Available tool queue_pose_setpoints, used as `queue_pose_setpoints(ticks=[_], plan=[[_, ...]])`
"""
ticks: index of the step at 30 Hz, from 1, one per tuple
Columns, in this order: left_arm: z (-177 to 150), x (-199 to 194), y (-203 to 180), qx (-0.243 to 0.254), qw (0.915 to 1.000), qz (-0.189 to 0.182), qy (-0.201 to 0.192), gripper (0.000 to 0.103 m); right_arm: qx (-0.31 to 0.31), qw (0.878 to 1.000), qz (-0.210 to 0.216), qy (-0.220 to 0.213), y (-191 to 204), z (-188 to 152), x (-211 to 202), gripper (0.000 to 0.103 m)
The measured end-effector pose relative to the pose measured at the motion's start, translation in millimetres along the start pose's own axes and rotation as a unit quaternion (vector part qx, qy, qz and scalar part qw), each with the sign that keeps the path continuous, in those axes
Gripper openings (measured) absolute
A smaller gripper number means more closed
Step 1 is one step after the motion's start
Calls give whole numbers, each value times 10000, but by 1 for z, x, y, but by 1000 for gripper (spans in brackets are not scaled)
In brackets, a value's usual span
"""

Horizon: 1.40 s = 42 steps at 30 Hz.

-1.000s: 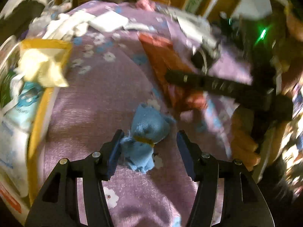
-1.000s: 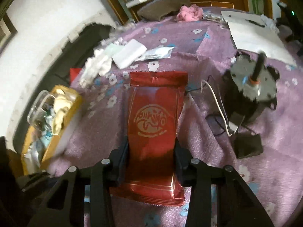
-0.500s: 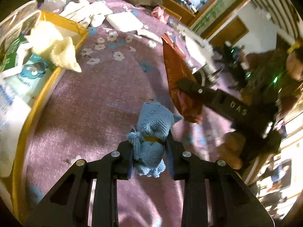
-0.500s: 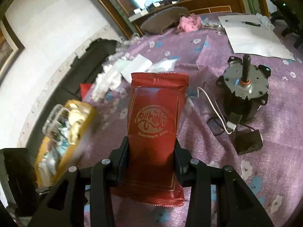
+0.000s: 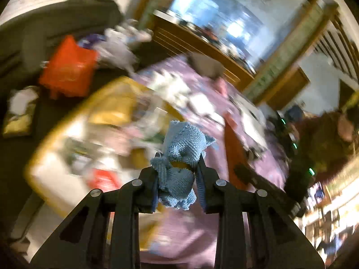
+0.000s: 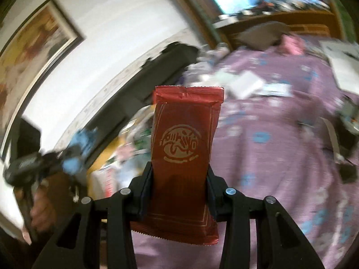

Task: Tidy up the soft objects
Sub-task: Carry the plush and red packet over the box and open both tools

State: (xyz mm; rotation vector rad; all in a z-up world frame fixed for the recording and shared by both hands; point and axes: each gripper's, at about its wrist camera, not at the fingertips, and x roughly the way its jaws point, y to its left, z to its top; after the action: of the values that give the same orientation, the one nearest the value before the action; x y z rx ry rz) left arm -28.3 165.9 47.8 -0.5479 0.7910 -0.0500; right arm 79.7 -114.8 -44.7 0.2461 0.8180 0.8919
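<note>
Purple floral cloth (image 6: 280, 134): strewn with papers and oddments along its far edge; yellow bin (image 5: 107, 112): set at the cloth's left edge, blurred, already partly filled; red foil packet (image 6: 186, 157): pinched upright by the right gripper (image 6: 178, 174), held clear of the cloth; blue knitted toy (image 5: 181, 157): clamped in the left gripper (image 5: 177, 179), raised near the bin; both items judged lifted, neither yet deposited.
</note>
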Motion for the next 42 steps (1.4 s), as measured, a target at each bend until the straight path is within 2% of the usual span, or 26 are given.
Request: queue_pose_setpoints(ticks=[4, 8, 10, 13, 16, 19, 21, 23, 25, 28, 31, 35, 37, 42], plan=[[-1, -8, 52, -548, 9979, 348, -87, 27, -558, 9978, 119, 326, 65, 0, 39, 41], [-5, 0, 72, -719, 9962, 483, -61, 27, -988, 9939, 11, 496, 110, 0, 77, 41], [-5, 0, 77, -714, 9955, 607, -161, 27, -1121, 9921, -60, 551, 124, 2, 92, 41], [-5, 11, 85, -796, 9948, 632, -100, 27, -1233, 9897, -294, 663, 131, -1, 112, 42], [-7, 24, 92, -890, 9943, 580, -23, 27, -1375, 9868, -512, 685, 134, -5, 123, 47], [-10, 34, 100, -1076, 9934, 325, 231, 29, -1233, 9888, -462, 705, 126, -6, 127, 55], [-11, 30, 103, -1183, 9926, 223, 141, 35, -1132, 9908, -335, 668, 123, -5, 124, 56], [-11, 17, 107, -1393, 9899, 85, -237, 65, -1059, 9926, -123, 586, 123, -3, 117, 57], [-11, 6, 105, -1450, 9880, 40, -539, 73, -933, 9946, 94, 446, 121, 2, 108, 66], [-7, 2, 90, -1144, 9914, 170, -606, 73, -836, 9955, 102, 442, 121, 1, 99, 68], [-7, 5, 80, -1012, 9928, 425, -480, 73, -609, 9971, 318, 327, 107, 5, 81, 68], [-10, -13, 64, -864, 9911, 307, -962, 73, -74, 9993, 348, 119, 68, 15, 51, 67], [-9, -14, 51, -715, 9918, 145, -1048, 73, 147, 9998, 131, 75, 46, 21, 43, 67], [-7, 6, 4, -46, 9966, -306, -758, 73, 964, 9928, -703, 107, -30, 47, 32, 67]])
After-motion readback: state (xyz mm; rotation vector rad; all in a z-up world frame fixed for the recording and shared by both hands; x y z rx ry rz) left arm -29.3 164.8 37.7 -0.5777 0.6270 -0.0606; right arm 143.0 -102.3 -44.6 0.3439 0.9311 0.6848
